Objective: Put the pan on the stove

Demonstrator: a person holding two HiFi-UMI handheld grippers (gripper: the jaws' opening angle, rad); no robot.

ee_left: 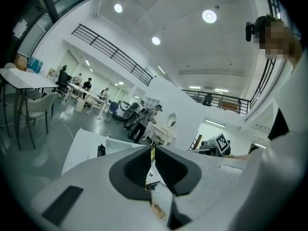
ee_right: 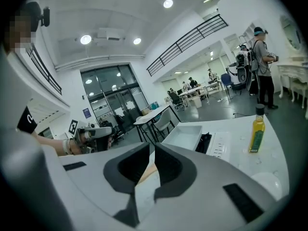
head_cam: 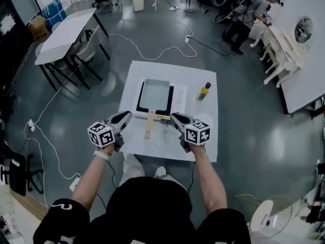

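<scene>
Already the pan (head_cam: 154, 94) sits on the stove (head_cam: 179, 99); left gripper (head_cam: 126, 116), right gripper (head_cam: 174, 117) (both empty): fingers together.

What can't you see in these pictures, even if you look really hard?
- Top of the stove: head view, the pan covers most of it.
- Buttons on the stove's panel: head view, too small.
- Label on the bottle: head view, too small to read.
- Handle of the pan: left gripper view, mostly behind the left tongs.
</scene>
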